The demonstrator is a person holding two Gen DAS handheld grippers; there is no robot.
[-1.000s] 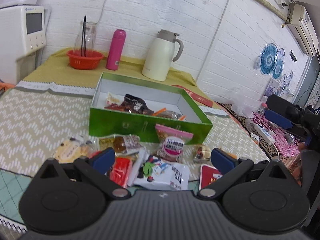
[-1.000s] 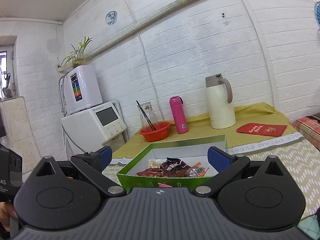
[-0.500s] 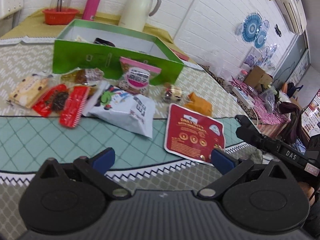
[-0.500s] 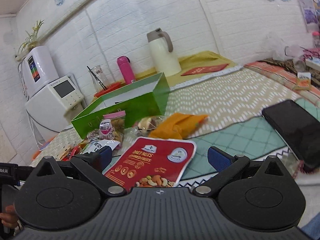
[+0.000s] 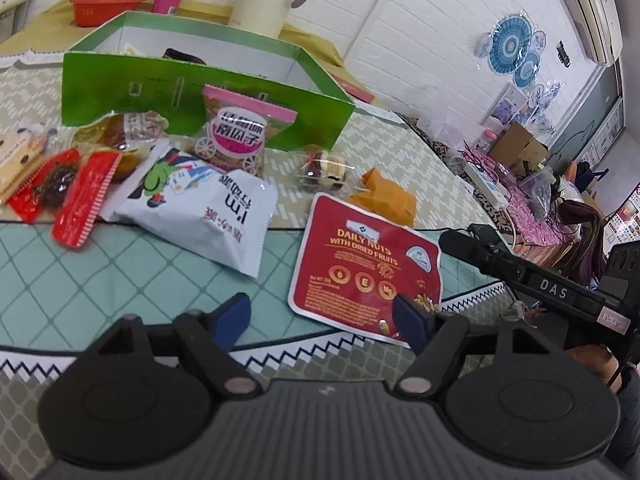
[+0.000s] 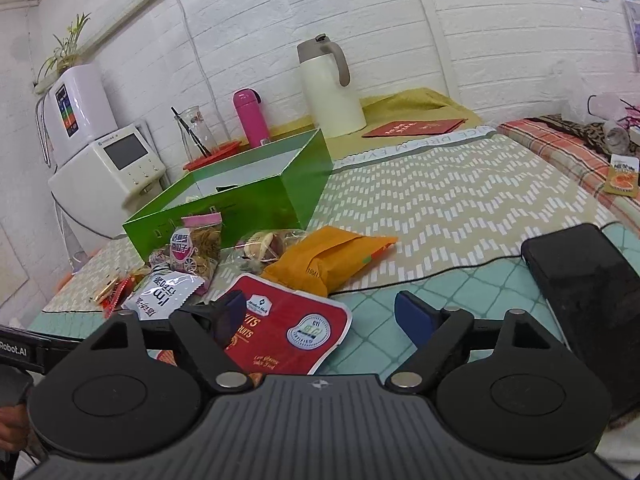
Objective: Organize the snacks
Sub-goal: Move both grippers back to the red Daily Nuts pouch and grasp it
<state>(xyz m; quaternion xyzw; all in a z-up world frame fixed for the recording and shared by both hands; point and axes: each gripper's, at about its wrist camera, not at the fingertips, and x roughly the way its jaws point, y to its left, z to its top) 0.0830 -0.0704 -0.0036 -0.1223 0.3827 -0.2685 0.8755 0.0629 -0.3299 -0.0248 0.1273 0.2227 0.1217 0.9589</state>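
A green box [image 5: 208, 92] [image 6: 240, 200] stands open at the back of the table with a few snacks inside. Loose snacks lie in front of it: a red nuts pouch [image 5: 364, 264] [image 6: 288, 328], a white bag [image 5: 204, 208] [image 6: 160, 292], a pink-topped bag [image 5: 240, 136] [image 6: 198, 244], an orange packet [image 5: 388, 196] [image 6: 328, 260] and red packets [image 5: 80, 200]. My left gripper [image 5: 324, 316] is open and empty, low over the table's front edge by the red pouch. My right gripper [image 6: 320, 316] is open and empty, just above the red pouch.
A cream jug [image 6: 330, 88], a pink bottle [image 6: 250, 116] and a red bowl [image 5: 106, 8] stand behind the box. A black phone [image 6: 580, 292] lies at the right of the table. The right gripper's body [image 5: 560, 288] shows at the right in the left wrist view.
Both grippers have dropped from high over the box down to the table's front edge. The red nuts pouch now lies right before both of them. Both stay open.
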